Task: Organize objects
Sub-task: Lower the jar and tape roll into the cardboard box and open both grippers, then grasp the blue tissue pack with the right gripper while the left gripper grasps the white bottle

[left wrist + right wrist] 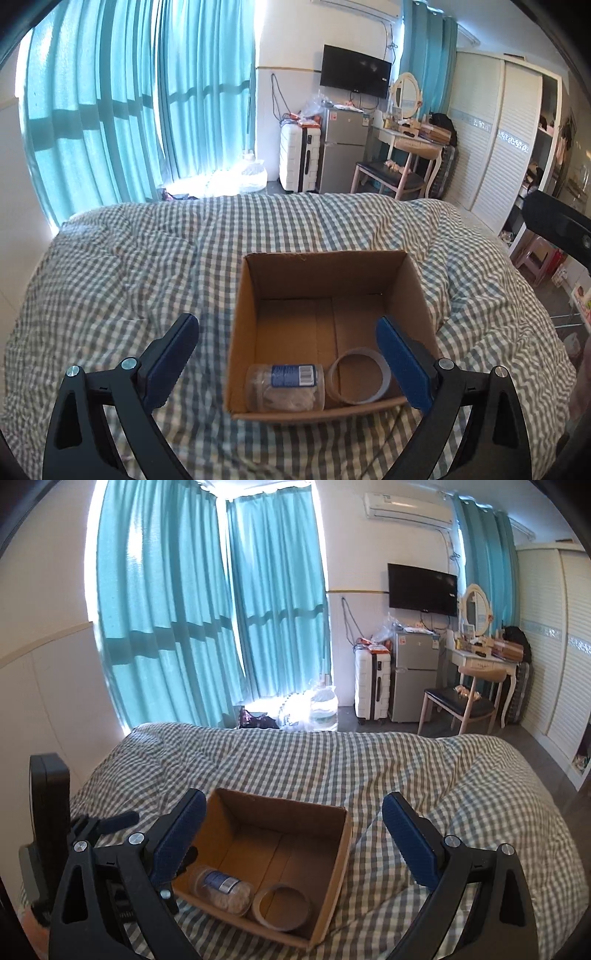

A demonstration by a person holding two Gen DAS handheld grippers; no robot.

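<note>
Lying on its side in the open cardboard box [325, 280] on the gingham duvet [129, 266]: clear plastic jar [284, 387], long axis along the near wall, beside a tape ring [360, 376]. Left gripper [288, 363] and right gripper [293, 843] gaping wide, empty. Air conditioner [406, 506] seen whole from right wrist only.

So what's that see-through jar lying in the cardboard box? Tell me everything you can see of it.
The jar looks like clear plastic, roughly cylindrical, and lies on its side on the floor of the open cardboard box, against the near wall. A blue-and-white label with a barcode wraps its upper side. Pale, whitish contents show through, too blurred to identify. One end sits right beside the tape roll, apparently touching it. No fingers touch the jar; both grippers are clear of it.
</note>
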